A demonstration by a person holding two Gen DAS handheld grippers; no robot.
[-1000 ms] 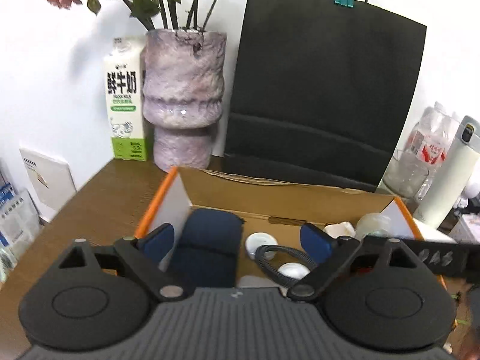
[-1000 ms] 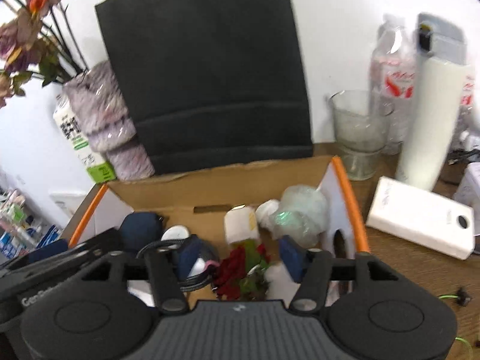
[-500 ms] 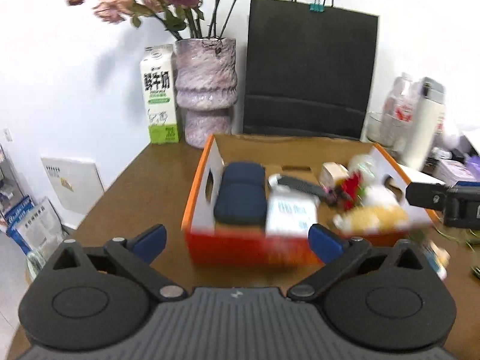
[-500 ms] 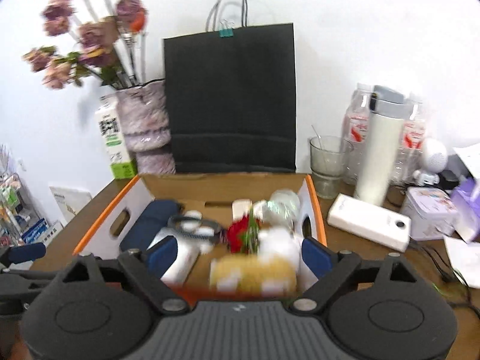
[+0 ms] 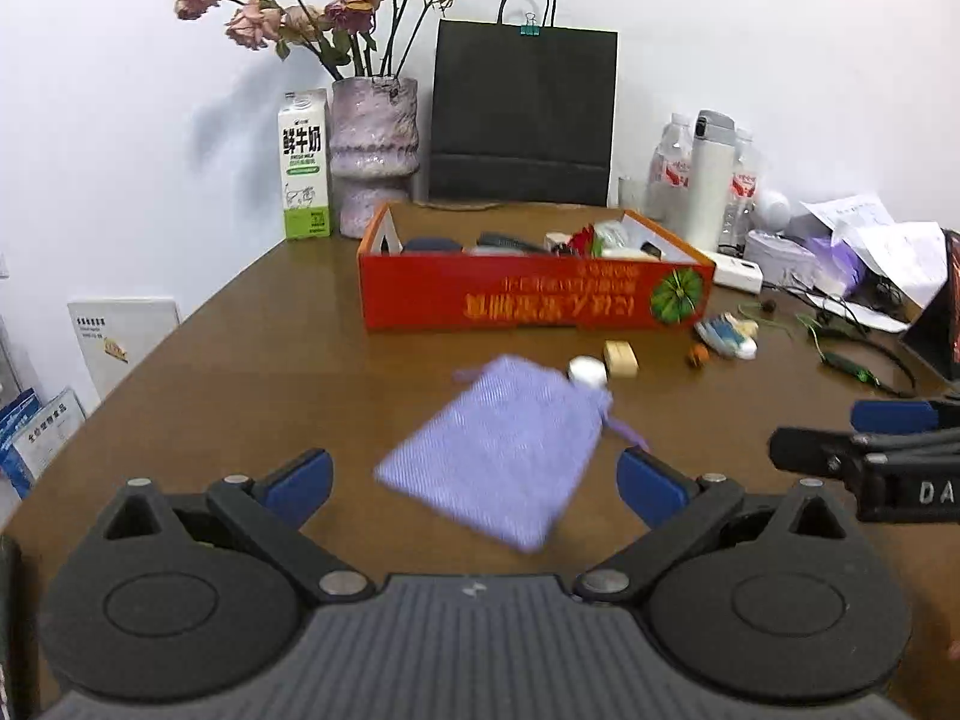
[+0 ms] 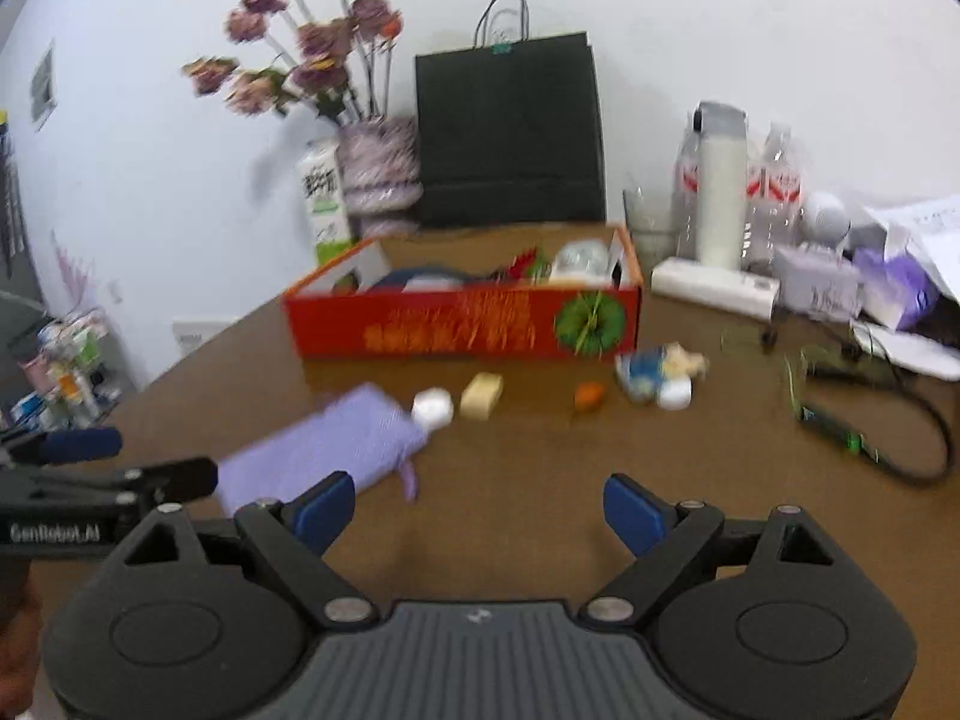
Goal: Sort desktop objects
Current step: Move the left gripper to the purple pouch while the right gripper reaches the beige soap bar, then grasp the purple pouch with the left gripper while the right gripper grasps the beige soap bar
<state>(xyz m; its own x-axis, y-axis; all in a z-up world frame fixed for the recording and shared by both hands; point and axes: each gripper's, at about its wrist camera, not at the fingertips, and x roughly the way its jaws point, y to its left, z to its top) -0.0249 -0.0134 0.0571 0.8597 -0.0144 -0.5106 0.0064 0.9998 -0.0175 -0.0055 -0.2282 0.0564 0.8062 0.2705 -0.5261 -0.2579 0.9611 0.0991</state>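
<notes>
1. The left gripper (image 5: pixel 474 480) hangs over the brown table (image 5: pixel 252 372) with its blue pads spread wide and nothing pressed between them.
2. A lilac cloth pouch (image 5: pixel 501 450) lies flat on the table just ahead of those pads, between their lines but touching neither.
3. The pouch's long axis runs on a diagonal: its closed bottom points toward the gripper's near left, and its gathered, drawstring neck points away to the far right.
4. A small white round thing (image 5: pixel 587 371) sits right at the pouch's neck, and a tan block (image 5: pixel 621 357) lies just beyond it to the right.
5. Farther ahead stands the orange-red cardboard box (image 5: pixel 534 300), its long side facing the gripper and running left to right, with assorted things inside.
6. To the right of the block, near the box's front corner, lie a small orange thing (image 5: pixel 698 354) and a blue-and-white thing (image 5: pixel 726 333).
7. The right gripper (image 6: pixel 477 507) also stands with its jaws apart, with only bare tabletop between the pads.
8. From the right gripper, the pouch (image 6: pixel 327 447) lies ahead and to the left, its near end just beyond the left pad; blur hides whether they touch.
9. Each gripper shows at the edge of the other's view, so they hang side by side.
</notes>
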